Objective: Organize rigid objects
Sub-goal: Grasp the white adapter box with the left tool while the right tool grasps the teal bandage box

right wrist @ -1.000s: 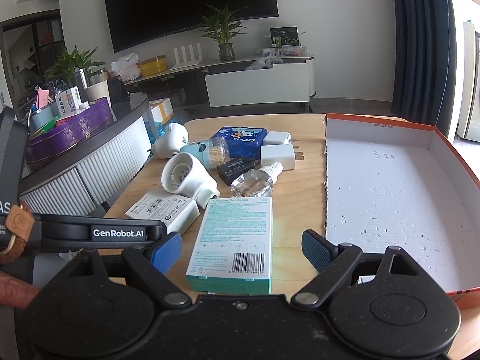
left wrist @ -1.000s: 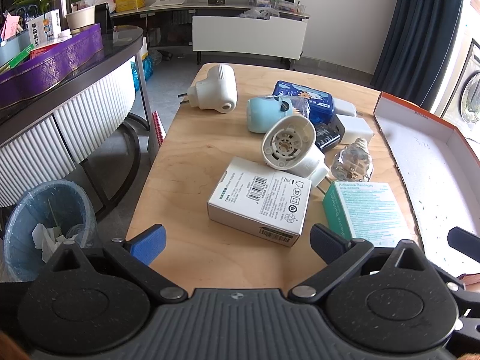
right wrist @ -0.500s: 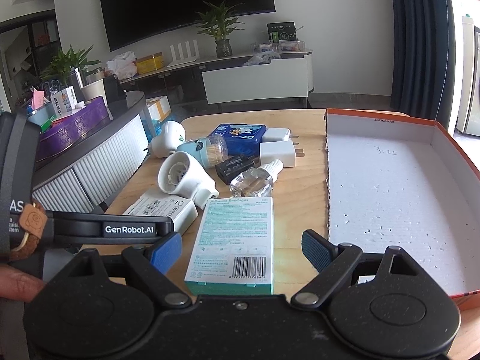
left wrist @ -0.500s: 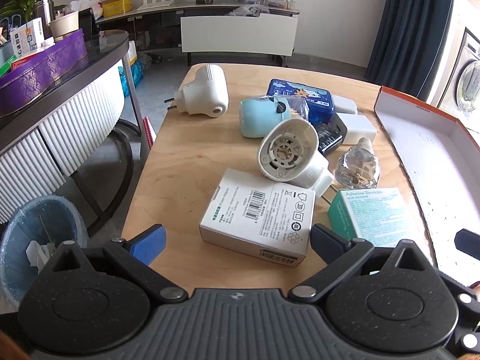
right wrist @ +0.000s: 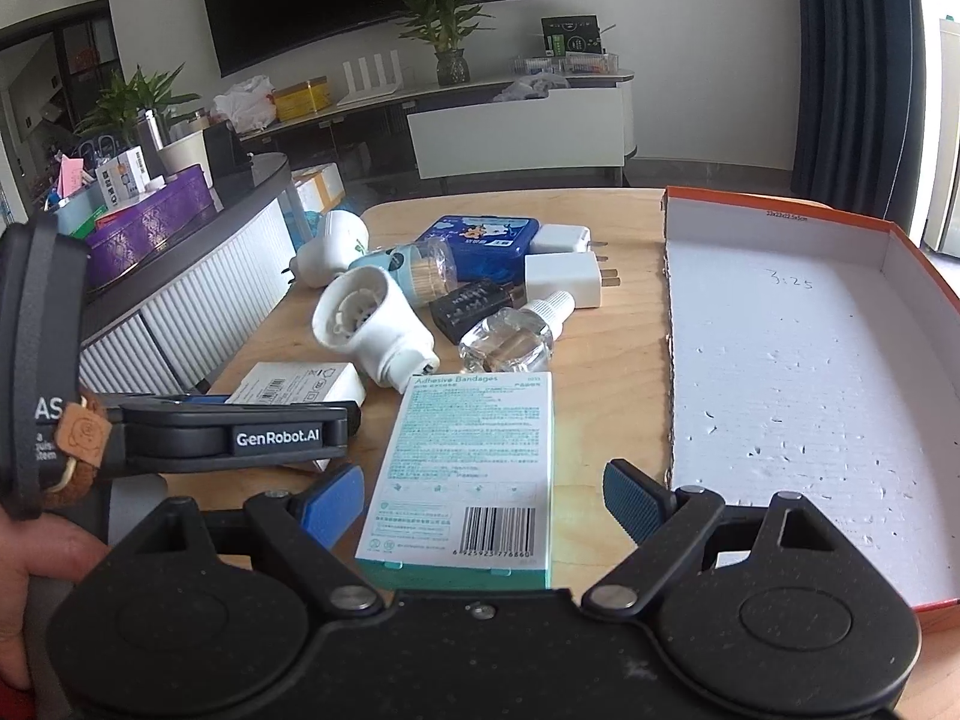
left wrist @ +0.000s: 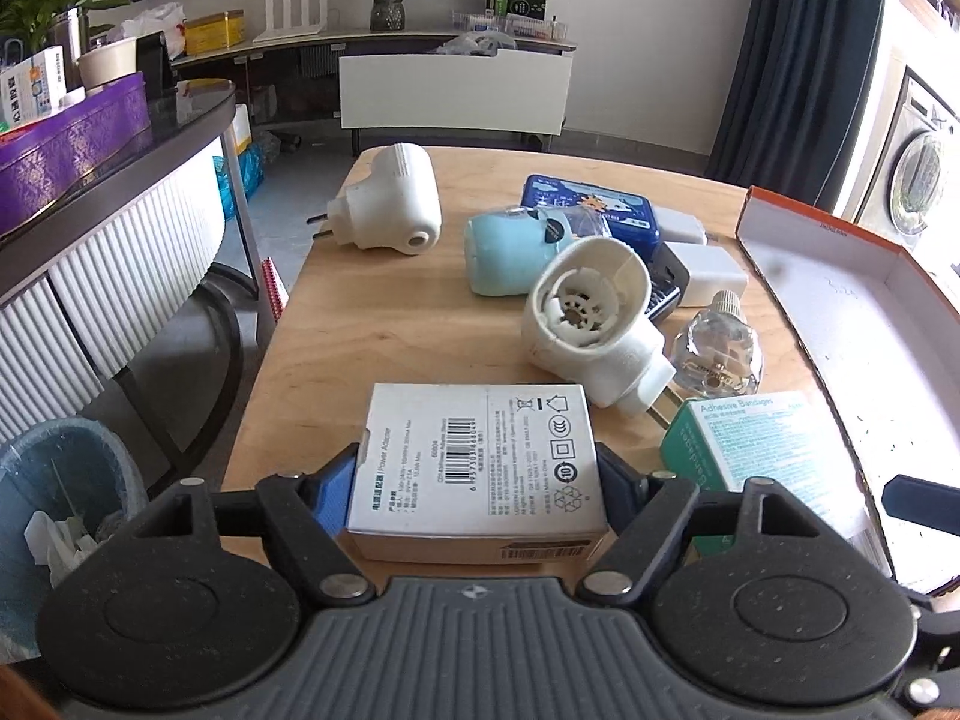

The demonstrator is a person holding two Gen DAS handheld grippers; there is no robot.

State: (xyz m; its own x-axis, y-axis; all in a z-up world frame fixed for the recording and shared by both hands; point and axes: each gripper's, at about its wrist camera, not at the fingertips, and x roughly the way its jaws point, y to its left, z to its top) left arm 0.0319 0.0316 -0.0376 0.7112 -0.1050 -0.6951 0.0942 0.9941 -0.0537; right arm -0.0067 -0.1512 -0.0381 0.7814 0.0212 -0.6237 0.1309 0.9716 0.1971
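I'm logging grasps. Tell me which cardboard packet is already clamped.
The white power adapter box, squeezed between the left tool's pads. The green bandage box only lies between the right tool's open pads.

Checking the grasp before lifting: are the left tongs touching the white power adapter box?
Touching. The left wrist view shows both blue pads of the left tongs pressed against the sides of the white power adapter box, no gap visible.

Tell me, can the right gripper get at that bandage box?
Probably yes. The bandage box lies flat between the open right gripper fingers, with nothing on top or in between.
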